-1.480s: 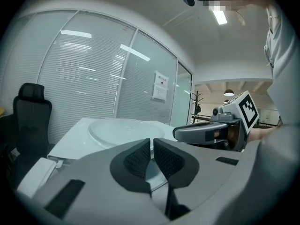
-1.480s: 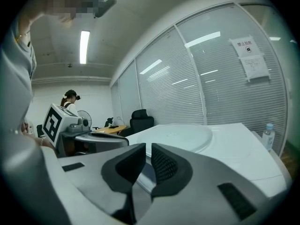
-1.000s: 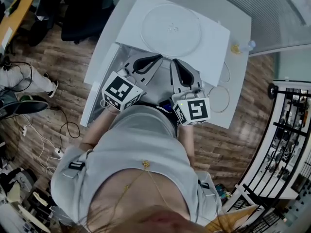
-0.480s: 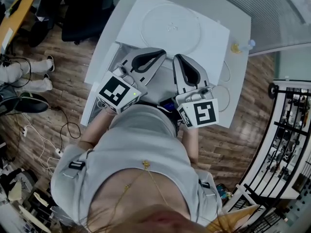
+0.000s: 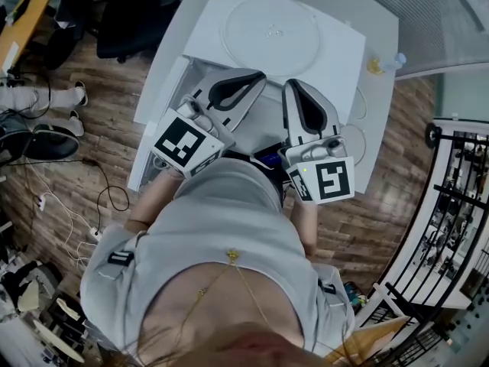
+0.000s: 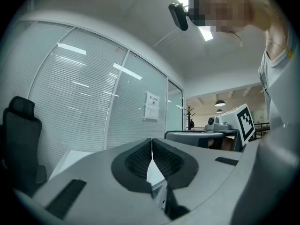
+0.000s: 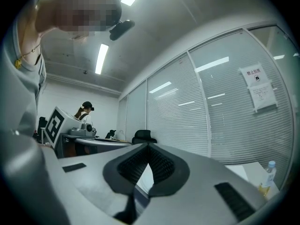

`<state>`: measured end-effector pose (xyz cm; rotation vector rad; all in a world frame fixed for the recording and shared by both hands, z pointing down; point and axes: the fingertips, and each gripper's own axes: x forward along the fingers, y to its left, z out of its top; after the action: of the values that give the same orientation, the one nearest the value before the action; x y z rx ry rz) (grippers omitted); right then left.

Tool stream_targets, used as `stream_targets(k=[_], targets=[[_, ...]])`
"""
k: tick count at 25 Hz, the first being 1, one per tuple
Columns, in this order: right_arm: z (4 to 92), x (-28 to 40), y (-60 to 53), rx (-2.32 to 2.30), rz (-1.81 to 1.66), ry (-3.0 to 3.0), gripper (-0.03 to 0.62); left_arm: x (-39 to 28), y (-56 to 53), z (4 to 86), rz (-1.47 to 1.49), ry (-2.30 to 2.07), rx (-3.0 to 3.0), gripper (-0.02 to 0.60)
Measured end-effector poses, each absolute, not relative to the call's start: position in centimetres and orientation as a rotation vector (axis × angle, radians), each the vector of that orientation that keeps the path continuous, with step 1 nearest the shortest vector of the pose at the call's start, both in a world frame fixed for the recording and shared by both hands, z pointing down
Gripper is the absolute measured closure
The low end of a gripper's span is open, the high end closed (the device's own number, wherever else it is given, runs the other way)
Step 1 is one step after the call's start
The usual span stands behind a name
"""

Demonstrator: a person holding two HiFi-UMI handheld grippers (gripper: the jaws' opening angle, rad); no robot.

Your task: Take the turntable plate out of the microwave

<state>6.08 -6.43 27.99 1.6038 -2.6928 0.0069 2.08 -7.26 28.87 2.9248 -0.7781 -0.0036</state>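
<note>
The clear glass turntable plate [image 5: 269,33] lies flat on top of the white microwave [image 5: 206,40], in the head view at top centre. Both grippers are held level in front of the person's chest, just short of the microwave's near edge. My left gripper [image 5: 258,76] is shut with nothing between its dark pads; in its own view the left gripper [image 6: 151,139] shows jaws meeting tip to tip. My right gripper [image 5: 291,85] is also shut and empty; the right gripper view has that gripper [image 7: 148,145] with jaws pressed together. Neither touches the plate.
A white door-like panel [image 5: 157,121] stands out at the microwave's left. A small bottle [image 5: 386,63] and round rings [image 5: 354,140] sit on the white table [image 5: 374,21] at right. A black office chair [image 5: 130,14], floor cables [image 5: 61,205] and another person [image 7: 86,109] are around.
Both grippers have risen toward the head camera and look larger, still side by side and shut. The plate stays on the microwave top.
</note>
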Motion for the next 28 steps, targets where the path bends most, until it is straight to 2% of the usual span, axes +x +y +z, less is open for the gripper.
stream_targets(k=[28], targets=[[30.0, 5.1, -6.1, 1.547, 0.076, -2.679, 0.578, 2.3, -6.7, 30.9, 0.081, -0.788, 2.909, 0.552]])
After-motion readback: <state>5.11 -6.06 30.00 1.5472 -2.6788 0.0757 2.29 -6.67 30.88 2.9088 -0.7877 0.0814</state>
